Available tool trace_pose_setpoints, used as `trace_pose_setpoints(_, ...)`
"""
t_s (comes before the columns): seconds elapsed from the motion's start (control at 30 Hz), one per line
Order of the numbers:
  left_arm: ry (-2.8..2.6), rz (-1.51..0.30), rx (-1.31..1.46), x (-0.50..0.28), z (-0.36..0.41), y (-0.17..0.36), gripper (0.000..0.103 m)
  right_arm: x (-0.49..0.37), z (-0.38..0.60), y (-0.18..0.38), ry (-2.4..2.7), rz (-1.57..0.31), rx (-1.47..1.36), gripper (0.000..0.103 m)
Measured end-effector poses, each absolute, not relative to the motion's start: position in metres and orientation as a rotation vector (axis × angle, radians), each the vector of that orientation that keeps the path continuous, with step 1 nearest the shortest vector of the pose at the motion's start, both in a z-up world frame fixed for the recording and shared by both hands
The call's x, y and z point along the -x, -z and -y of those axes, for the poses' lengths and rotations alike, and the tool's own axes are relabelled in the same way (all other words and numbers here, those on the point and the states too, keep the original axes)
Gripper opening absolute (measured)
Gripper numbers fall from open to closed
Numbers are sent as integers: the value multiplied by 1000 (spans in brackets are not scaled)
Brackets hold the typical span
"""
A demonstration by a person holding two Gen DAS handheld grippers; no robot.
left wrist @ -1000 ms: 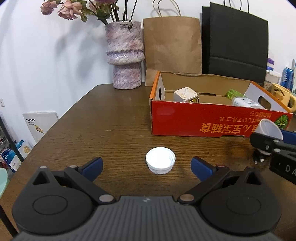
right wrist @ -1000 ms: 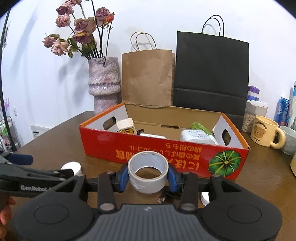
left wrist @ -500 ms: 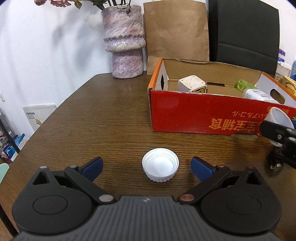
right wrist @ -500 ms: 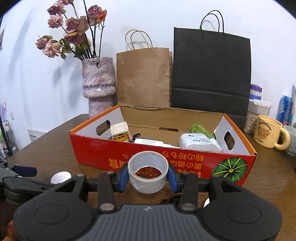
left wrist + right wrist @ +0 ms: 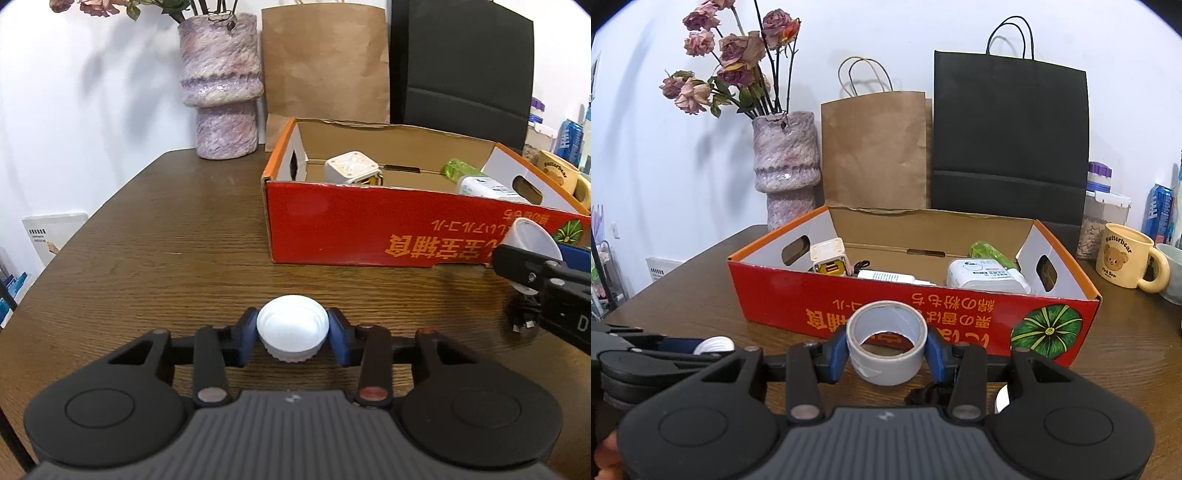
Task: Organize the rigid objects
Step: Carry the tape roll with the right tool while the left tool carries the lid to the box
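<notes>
A white screw cap (image 5: pixel 293 332) rests on the brown table (image 5: pixel 166 258), and my left gripper (image 5: pixel 293 341) is shut on it, a blue pad pressing each side. That cap (image 5: pixel 714 345) and the left gripper (image 5: pixel 665 350) also show low at the left of the right wrist view. My right gripper (image 5: pixel 886 354) is shut on a roll of grey tape (image 5: pixel 886 363), held just above the table in front of the red cardboard box (image 5: pixel 798 299). From the left wrist view, the tape roll (image 5: pixel 532 240) and right gripper (image 5: pixel 532 271) sit at the right edge, near the box (image 5: pixel 351 229).
The box holds a white cube charger (image 5: pixel 829 260), a white packet (image 5: pixel 982 275), a tube and a green item (image 5: pixel 990 253). Behind it stand a vase (image 5: pixel 786 170), a brown bag (image 5: pixel 875 151) and a black bag (image 5: pixel 1008 140). A mug (image 5: pixel 1124 260) is at the right. A black cable (image 5: pixel 524 321) lies on the table.
My left gripper's jaws, wide open around the cap before, have closed onto its sides. The right gripper still holds the tape roll in front of the box.
</notes>
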State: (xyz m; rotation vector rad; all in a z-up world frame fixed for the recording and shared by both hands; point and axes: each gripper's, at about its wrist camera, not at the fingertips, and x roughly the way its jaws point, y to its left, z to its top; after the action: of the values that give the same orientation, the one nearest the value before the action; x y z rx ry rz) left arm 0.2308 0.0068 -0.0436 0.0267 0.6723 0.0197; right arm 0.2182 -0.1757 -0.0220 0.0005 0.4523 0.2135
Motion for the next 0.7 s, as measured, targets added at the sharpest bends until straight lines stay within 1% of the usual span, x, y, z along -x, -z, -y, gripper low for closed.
trace_pose_setpoints(0.7, -8, -554, -70, -199, 8, 24, 41, -196, 184, 13, -215, -402, -13, 42)
